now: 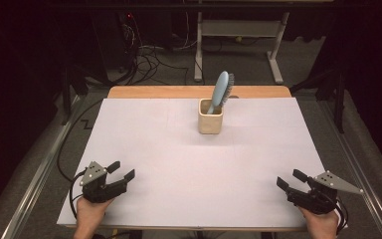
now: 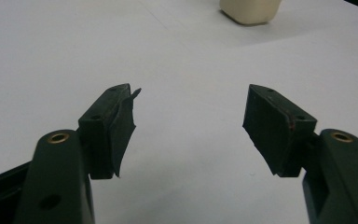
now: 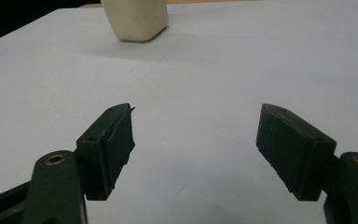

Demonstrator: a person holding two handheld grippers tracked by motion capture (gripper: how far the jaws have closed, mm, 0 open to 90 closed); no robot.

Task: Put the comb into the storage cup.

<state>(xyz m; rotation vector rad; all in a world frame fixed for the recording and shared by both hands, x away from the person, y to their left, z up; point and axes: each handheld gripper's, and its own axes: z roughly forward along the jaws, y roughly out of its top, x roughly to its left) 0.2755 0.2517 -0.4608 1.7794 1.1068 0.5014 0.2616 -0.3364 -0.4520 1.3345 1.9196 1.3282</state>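
A cream square cup (image 1: 211, 116) stands upright toward the far middle of the white table sheet (image 1: 179, 164). A light blue hairbrush (image 1: 222, 90) leans in it, bristle head up and tilted right. My left gripper (image 1: 121, 171) rests near the front left corner, open, with nothing between its jaws. My right gripper (image 1: 291, 179) sits near the front right corner, also open and empty. The cup's base (image 2: 251, 10) appears far ahead in the left gripper view, beyond the left gripper (image 2: 189, 123). In the right gripper view the cup (image 3: 135, 18) stands ahead to the left of the right gripper (image 3: 193, 144).
The wooden table edge (image 1: 199, 91) shows beyond the sheet. Behind it, on the floor, are tangled cables (image 1: 149, 59) and a white desk frame (image 1: 238, 40). Metal rails (image 1: 35, 174) run along both sides of the table.
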